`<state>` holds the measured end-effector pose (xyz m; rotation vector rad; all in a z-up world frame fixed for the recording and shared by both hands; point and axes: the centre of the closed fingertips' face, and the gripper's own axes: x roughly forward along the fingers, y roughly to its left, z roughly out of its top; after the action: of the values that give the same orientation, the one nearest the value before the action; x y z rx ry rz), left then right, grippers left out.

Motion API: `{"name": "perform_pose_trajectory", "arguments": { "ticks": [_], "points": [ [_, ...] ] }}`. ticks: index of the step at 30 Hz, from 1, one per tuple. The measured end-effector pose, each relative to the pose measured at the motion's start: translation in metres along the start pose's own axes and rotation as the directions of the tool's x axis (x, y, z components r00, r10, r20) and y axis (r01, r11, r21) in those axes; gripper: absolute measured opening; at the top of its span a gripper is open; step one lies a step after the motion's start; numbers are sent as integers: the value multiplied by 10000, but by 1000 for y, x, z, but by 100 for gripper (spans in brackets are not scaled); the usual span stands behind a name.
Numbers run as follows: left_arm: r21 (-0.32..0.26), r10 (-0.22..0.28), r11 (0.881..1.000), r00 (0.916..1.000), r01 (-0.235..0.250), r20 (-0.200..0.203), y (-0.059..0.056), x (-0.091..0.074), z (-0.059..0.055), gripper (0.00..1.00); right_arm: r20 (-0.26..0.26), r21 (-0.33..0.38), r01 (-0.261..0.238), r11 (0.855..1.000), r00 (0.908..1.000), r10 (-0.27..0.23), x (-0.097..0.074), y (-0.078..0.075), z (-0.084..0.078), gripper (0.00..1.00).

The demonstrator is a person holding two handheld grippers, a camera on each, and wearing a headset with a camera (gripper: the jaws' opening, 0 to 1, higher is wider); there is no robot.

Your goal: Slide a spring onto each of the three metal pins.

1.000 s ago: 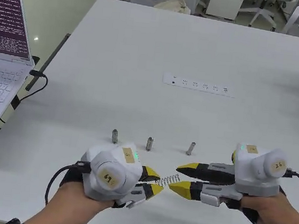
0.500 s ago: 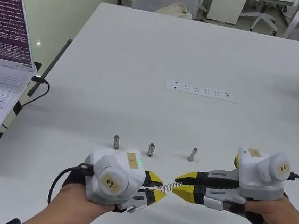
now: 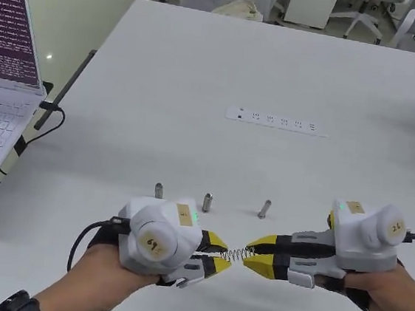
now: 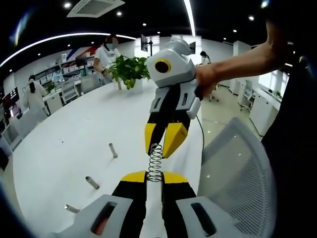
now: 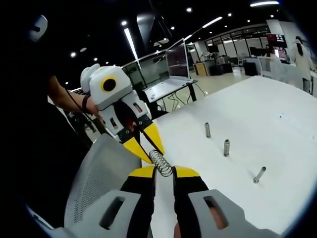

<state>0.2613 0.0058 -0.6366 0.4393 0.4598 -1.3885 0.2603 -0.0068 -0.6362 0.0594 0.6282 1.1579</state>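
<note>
Spring (image 3: 236, 253) hangs in the air over the near part of the worktop (image 3: 200, 88), with the left tool (image 3: 217, 250) clamped on one end and the right tool (image 3: 255, 253) clamped on the other. If the two pull apart or one lets go early, the spring could stretch, kink or flick away. It is still short of the rightmost pin (image 3: 264, 207), which looks bare and leaning.

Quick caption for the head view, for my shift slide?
One spring gripped between the left gripper and right gripper over the white table, three metal pins beyond.
</note>
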Motion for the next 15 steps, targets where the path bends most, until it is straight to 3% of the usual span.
{"name": "perform_pose_trajectory", "arguments": {
  "ticks": [5, 15],
  "points": [
    [206, -199, 9996, 9996, 203, -181, -4, 1, -5, 3, 91, -63, -264, 9996, 9996, 264, -1, 8, 3, 9],
    [626, -228, 9977, 9986, 258, -476, -7, 5, -8, 3, -141, -250, -135, 9996, 9998, 132, -1, 12, 4, 9]
  ]
}}
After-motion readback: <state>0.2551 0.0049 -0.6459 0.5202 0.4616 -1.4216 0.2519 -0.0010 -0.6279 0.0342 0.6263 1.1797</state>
